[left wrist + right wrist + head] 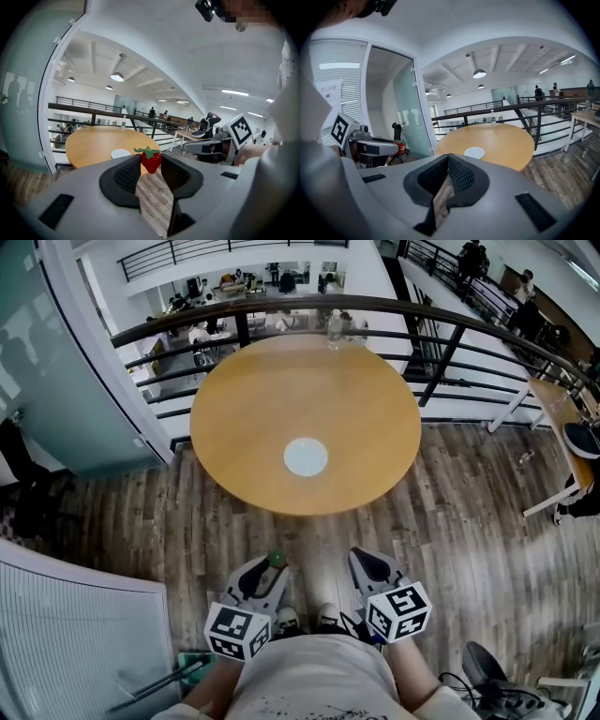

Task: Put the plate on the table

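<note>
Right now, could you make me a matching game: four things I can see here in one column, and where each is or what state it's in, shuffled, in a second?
1. plate
2. strawberry
3. bottle
4. right gripper

A. standing at the far edge of the table
B. jaws together, nothing between them
C. lying near the table's middle
D. gripped between the jaws of the left gripper

Pairs: 1-C, 2-D, 3-A, 4-B.
</note>
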Available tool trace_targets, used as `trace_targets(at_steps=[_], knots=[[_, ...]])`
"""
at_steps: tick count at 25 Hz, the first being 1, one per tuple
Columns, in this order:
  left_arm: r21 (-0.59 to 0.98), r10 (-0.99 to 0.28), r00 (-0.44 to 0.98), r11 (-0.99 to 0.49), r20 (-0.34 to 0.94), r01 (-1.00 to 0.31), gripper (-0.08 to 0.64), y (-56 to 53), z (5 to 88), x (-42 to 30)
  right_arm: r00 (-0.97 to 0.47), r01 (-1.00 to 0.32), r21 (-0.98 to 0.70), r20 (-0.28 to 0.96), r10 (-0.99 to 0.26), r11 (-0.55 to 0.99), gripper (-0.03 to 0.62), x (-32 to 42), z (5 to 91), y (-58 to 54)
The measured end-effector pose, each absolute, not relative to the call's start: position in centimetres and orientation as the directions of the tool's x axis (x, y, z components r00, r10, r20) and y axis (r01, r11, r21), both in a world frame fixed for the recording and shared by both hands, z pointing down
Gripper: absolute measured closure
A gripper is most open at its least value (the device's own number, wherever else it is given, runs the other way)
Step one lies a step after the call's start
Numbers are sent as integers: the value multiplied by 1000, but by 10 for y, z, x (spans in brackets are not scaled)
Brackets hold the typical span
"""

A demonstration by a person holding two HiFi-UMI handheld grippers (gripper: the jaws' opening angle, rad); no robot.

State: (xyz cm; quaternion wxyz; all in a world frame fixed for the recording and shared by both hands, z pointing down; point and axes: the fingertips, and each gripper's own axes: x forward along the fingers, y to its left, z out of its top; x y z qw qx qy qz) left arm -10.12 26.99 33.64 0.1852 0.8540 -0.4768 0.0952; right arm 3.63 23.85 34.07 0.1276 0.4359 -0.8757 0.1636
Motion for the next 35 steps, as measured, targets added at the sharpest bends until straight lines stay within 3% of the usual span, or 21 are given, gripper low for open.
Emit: trace_targets(at_steps=[6,19,35], knots=[[164,-763,552,-530,337,-832,410,276,339,-120,-546,-835,-161,359,-756,527,568,23,337,245],[217,-733,589,-548,340,-808,410,262,353,-130,-509,-859,-184,387,-769,477,568,23,358,237],[192,-733,552,-522,398,-831,410,102,366,-95,-562,-823,-150,350,-749,548,568,53,359,66]])
